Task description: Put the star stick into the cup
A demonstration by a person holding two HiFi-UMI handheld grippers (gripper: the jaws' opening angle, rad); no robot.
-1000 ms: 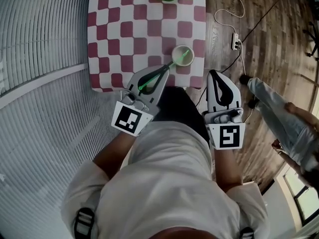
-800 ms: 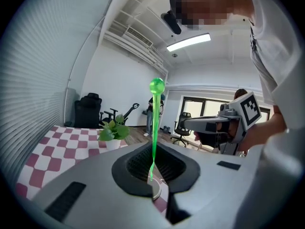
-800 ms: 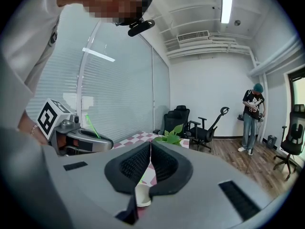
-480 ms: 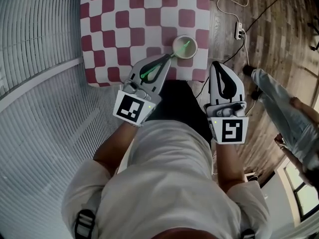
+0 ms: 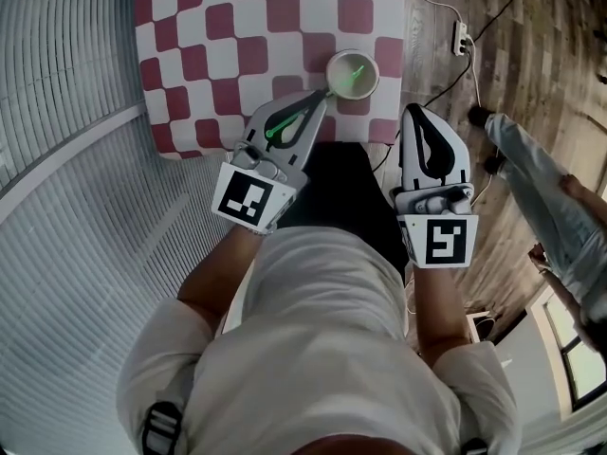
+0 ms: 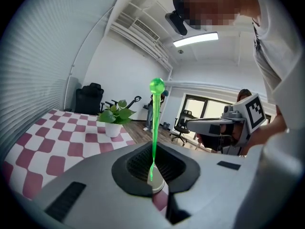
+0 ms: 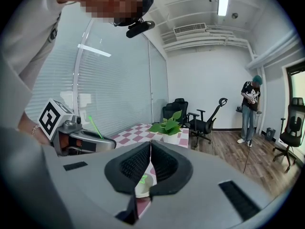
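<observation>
A pale cup (image 5: 352, 72) stands on the red-and-white checkered table (image 5: 190, 55) near its front right corner, with one green star stick (image 5: 357, 68) inside it. My left gripper (image 5: 318, 100) is shut on a second green star stick (image 5: 283, 129), its tips just left of the cup and nearer to me. In the left gripper view this stick (image 6: 154, 128) rises upright from the closed jaws to its head. My right gripper (image 5: 418, 114) hangs shut and empty, right of the table edge; between its jaws the cup (image 7: 141, 185) shows below.
A potted plant (image 6: 114, 116) stands at the table's far end. A power strip (image 5: 462, 36) and cables lie on the wood floor to the right. A person (image 7: 249, 109) stands there, with office chairs (image 7: 207, 120) behind the table. A blind-covered wall runs along the left.
Both grippers have sunk lower by the table's front edge. The left one still holds the green stick beside the cup. The cup has not moved.
</observation>
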